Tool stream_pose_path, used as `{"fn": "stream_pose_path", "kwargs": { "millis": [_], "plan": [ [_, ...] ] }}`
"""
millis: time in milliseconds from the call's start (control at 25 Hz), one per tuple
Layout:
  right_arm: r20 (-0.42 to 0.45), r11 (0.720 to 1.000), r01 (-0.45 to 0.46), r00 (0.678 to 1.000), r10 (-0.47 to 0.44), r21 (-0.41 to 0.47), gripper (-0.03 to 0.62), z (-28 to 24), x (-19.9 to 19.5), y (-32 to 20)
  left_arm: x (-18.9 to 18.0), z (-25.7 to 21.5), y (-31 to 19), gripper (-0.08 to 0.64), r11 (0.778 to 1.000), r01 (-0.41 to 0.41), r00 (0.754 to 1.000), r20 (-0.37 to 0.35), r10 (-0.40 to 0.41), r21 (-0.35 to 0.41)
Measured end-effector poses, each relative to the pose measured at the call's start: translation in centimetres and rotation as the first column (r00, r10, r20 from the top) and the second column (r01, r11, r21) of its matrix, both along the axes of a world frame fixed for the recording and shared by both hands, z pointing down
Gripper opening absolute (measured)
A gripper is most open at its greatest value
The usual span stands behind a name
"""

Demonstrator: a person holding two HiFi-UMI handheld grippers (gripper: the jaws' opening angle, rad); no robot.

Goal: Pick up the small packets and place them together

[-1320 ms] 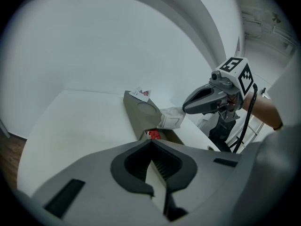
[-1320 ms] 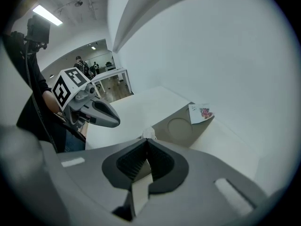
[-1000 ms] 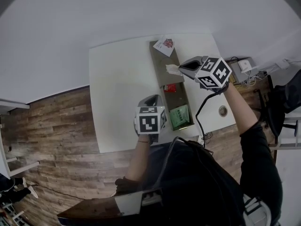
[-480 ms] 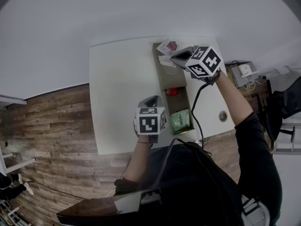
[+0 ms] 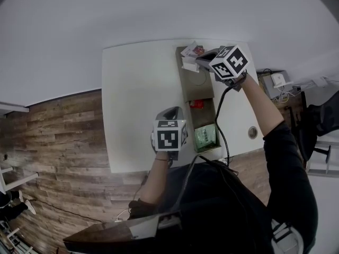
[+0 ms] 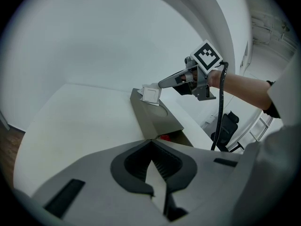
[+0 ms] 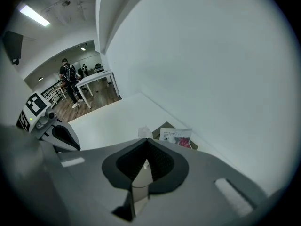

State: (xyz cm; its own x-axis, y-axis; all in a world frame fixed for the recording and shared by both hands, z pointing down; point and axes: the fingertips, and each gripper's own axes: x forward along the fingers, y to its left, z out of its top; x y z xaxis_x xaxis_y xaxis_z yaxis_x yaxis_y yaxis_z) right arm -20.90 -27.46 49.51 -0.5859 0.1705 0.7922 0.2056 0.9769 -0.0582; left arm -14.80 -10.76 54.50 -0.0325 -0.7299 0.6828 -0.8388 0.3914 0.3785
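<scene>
A long grey tray (image 5: 186,86) lies on the white table (image 5: 137,94). My right gripper (image 5: 197,62) hovers over the tray's far end, shut on a small white packet (image 5: 188,65); the left gripper view shows that packet (image 6: 151,94) hanging from its tips (image 6: 161,84). Just beyond lies a white packet with red print (image 5: 194,50), also in the right gripper view (image 7: 177,136). A small red packet (image 5: 196,103) sits mid-tray and a green packet (image 5: 205,136) at the near end. My left gripper (image 5: 172,111) hangs left of the tray, jaws together, with nothing in them.
The table's near edge (image 5: 153,165) borders wooden floor. A cable (image 5: 218,126) trails from my right gripper across the tray's right side. An office chair (image 5: 312,126) and a small device (image 5: 278,79) stand to the right of the table. Bare tabletop spreads left of the tray.
My right gripper has carried the white packet along the tray toward its far end, close to the red-printed packet. My left gripper has stayed put.
</scene>
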Motion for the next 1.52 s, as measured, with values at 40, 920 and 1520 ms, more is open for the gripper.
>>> {"fn": "stream_pose_path", "kwargs": {
  "millis": [40, 920, 1520],
  "plan": [
    [-0.006, 1.0, -0.004, 1.0, 0.004, 0.002, 0.003, 0.2, 0.0, -0.3, 0.0, 0.0, 0.0, -0.003, 1.0, -0.001, 1.0, -0.001, 0.001, -0.002],
    [-0.02, 0.984, -0.176, 0.984, 0.176, 0.018, 0.067, 3.2, -1.3, -5.2, -0.1, 0.2, 0.3, -0.003, 1.0, 0.0, 1.0, -0.015, -0.001, -0.022],
    [0.08, 1.0, -0.028, 0.996, 0.028, -0.002, 0.095, -1.8, 3.9, -1.6, 1.3, -0.3, 0.4, -0.003, 1.0, -0.017, 1.0, -0.004, 0.017, 0.002]
  ]
}}
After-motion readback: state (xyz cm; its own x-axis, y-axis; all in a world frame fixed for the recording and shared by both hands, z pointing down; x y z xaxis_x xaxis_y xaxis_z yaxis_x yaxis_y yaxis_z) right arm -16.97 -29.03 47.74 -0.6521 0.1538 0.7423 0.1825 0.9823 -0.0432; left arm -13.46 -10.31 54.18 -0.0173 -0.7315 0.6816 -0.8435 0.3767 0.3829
